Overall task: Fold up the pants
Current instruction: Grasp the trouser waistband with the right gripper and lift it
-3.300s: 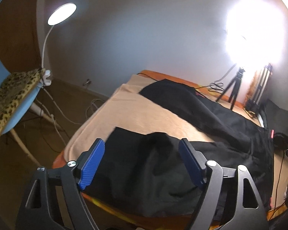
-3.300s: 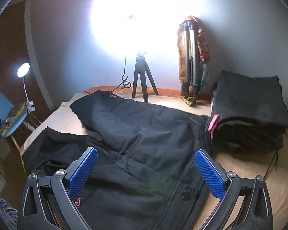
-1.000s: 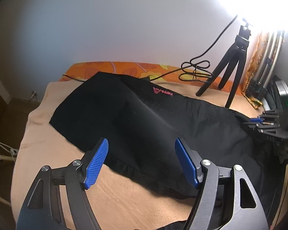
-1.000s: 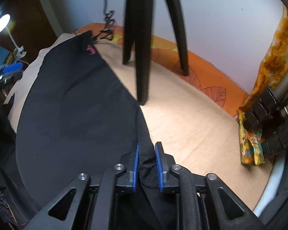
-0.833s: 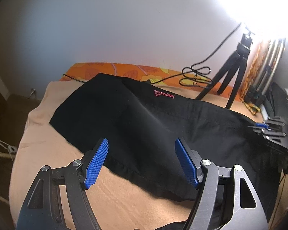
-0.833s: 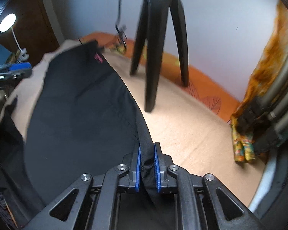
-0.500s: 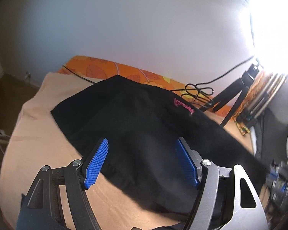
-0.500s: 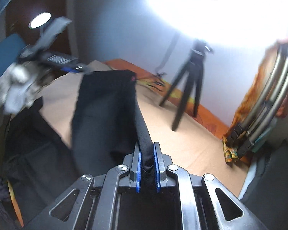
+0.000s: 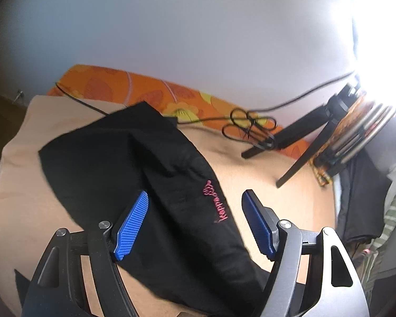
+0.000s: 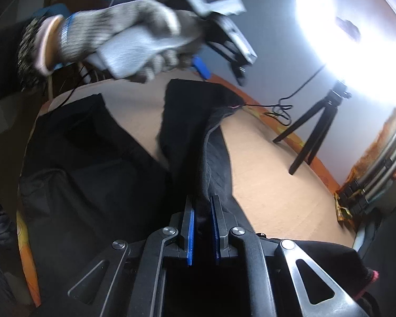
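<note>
Black pants [image 9: 150, 185] with a pink logo [image 9: 216, 203] lie on a beige blanket [image 9: 21, 198]. One leg is lifted and pulled toward the near side. My left gripper [image 9: 195, 219] is open above this leg, its blue pads either side of the cloth without touching. My right gripper [image 10: 202, 224] is shut on the edge of the black pants [image 10: 187, 137] and holds the leg up off the bed. The other leg [image 10: 79, 145] lies flat on the left. In the right wrist view the gloved hand holding the left gripper [image 10: 134, 39] hovers above the far end.
A small black tripod [image 9: 303, 132] and a coiled cable [image 9: 248, 129] stand on the bed at the back. An orange patterned sheet [image 9: 134, 92] edges the wall. A bright lamp [image 10: 356, 31] glares on the right. Folded tripod legs [image 10: 382, 163] and dark clothes [image 9: 359, 198] sit far right.
My right gripper has lifted the pant leg and pulled it back toward the near side. The left gripper stayed open and moved over the far end of that leg.
</note>
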`<state>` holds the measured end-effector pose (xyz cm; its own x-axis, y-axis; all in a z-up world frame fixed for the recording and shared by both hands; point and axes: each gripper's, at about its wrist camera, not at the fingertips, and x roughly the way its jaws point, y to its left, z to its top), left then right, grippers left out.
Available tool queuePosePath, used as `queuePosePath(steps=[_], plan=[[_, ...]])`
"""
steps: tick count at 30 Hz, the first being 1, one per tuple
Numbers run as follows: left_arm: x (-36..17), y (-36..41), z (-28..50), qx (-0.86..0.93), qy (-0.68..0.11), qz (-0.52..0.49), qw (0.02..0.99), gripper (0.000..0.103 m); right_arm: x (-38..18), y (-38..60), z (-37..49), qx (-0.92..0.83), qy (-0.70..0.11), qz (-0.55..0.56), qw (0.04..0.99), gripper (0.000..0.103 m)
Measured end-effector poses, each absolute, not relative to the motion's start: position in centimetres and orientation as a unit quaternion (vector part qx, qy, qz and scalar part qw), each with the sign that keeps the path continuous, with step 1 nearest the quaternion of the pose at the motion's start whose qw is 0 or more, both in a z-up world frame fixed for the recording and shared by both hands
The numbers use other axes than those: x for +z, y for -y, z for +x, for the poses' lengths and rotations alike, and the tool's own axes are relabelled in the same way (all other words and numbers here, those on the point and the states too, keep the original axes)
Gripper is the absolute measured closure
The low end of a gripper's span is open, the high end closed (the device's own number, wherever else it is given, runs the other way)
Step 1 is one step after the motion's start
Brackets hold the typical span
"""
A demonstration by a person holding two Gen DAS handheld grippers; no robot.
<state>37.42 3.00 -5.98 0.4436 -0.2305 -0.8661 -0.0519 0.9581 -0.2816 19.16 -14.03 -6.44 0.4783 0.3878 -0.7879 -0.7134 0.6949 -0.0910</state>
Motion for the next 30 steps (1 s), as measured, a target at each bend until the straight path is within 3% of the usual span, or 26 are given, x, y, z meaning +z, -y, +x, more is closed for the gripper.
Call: queuePosePath(steps=[16, 19, 21, 23, 24, 25, 26, 30], plan=[[-10.6, 1.3, 39.4, 0.053, -0.570, 0.013, 0.820, 0.030, -6.3, 14.2, 18.3, 0.340, -0.376, -0.197, 0.839, 0.094], [-10.9, -0.1, 39.5, 0.064, -0.566, -0.005, 0.822, 0.038, -6.1, 14.4, 18.2, 0.341, -0.373, -0.191, 0.842, 0.094], [-11.0, -0.9, 39.7, 0.070, -0.568, -0.016, 0.820, 0.050, -6.0, 14.6, 18.2, 0.340, -0.372, -0.187, 0.843, 0.094], [-11.1, -1.3, 39.8, 0.068, -0.566, -0.023, 0.821, 0.070, -5.9, 14.7, 18.2, 0.340, -0.371, -0.185, 0.844, 0.094], [-11.1, -1.5, 39.7, 0.063, -0.564, -0.028, 0.823, 0.075, -5.9, 14.8, 18.2, 0.338, -0.371, -0.183, 0.845, 0.094], [-11.1, -1.4, 39.5, 0.058, -0.562, -0.033, 0.825, 0.091, -5.9, 14.8, 18.2, 0.337, -0.370, -0.182, 0.846, 0.094], [-11.2, -1.5, 39.5, 0.054, -0.559, -0.037, 0.826, 0.097, -5.9, 14.9, 18.3, 0.335, -0.370, -0.182, 0.847, 0.094], [-10.7, -1.7, 38.7, 0.037, -0.529, -0.048, 0.847, 0.100, -5.8, 14.9, 18.1, 0.328, -0.369, -0.185, 0.849, 0.094]])
